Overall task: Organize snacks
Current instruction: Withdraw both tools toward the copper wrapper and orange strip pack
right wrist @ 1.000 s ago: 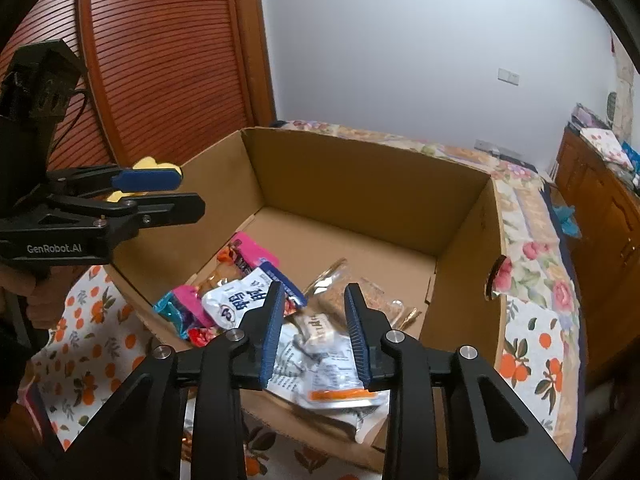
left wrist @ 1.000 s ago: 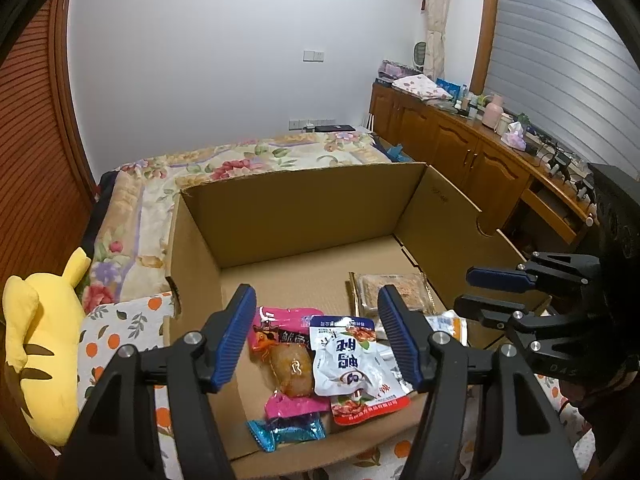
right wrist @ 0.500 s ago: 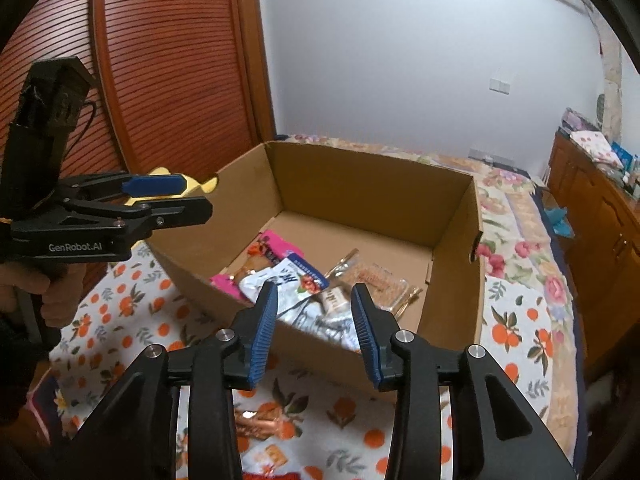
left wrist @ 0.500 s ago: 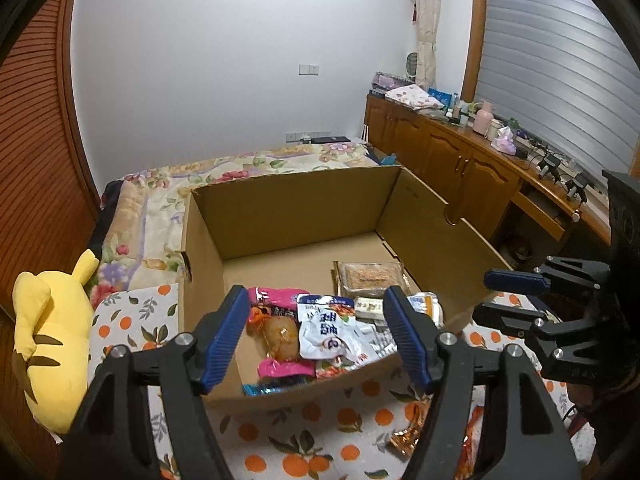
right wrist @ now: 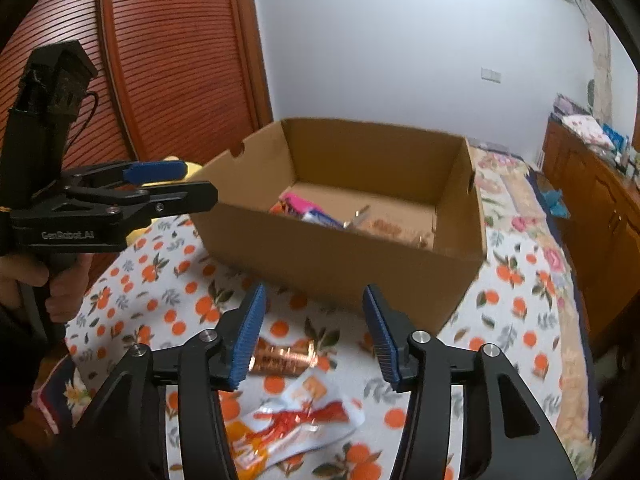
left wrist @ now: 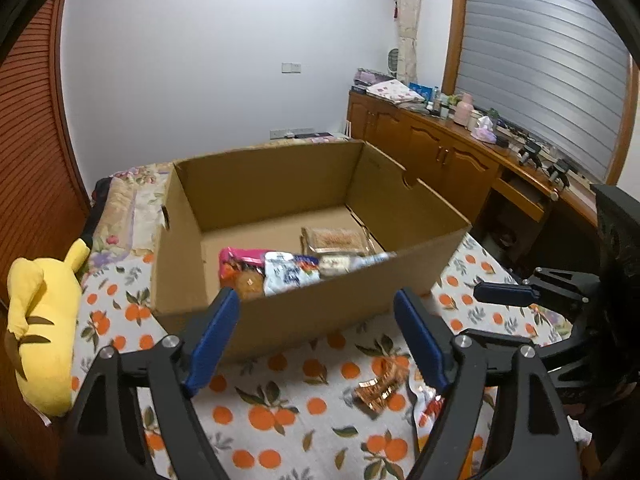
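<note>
Both hand-held grippers are drawn back from over the box, and their jaws have just been opening; nothing is held between either pair. Nearest, the right hand-held gripper (right wrist: 312, 336) is seen with jaws moderately apart above loose snacks on the orange-patterned bedspread (right wrist: 520, 320): a copper foil packet (right wrist: 284, 358) and, closer, a white and orange packet (right wrist: 296, 420). The left hand-held gripper (left wrist: 318, 340) is held wide, just above the same foil packet (left wrist: 378, 390). Both are probably lowered here because these packets are not yet packed. Beyond them the cardboard box (left wrist: 320, 308) is set on the bed, with several snacks (left wrist: 280, 272) already laid along its near side. A yellow plush toy (left wrist: 36, 332) lies beside the box.
</note>
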Demonstrator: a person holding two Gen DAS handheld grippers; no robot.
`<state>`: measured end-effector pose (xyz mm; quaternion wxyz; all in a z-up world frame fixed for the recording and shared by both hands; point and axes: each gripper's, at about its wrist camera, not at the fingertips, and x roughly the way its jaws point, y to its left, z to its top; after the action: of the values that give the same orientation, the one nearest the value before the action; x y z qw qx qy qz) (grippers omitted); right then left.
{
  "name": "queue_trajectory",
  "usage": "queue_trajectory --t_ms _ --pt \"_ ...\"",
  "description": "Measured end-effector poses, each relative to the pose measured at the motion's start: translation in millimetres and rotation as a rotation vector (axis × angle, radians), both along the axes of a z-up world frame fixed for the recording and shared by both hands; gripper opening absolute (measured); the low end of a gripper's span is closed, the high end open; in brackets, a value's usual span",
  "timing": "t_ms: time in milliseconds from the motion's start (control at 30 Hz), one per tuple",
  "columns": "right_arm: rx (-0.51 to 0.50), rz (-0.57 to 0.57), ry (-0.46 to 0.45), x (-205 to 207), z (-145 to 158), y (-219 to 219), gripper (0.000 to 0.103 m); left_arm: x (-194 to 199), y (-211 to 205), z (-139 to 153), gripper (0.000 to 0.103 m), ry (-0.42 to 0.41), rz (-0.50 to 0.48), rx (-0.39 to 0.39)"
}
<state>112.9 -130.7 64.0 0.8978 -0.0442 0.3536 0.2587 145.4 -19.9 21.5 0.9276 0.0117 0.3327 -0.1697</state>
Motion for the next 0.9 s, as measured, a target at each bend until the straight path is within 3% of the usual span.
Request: queue_trajectory --t_ms 400,900 --pt "-0.022 -0.029 0.098 -35 -45 -7 0.055 -24 -14 -32 0.08 0.046 -0.038 0.021" --pt "-0.004 -0.044 0.178 -53 -75 -7 0.056 -31 -21 -59 0.08 0.09 -0.061 0.013"
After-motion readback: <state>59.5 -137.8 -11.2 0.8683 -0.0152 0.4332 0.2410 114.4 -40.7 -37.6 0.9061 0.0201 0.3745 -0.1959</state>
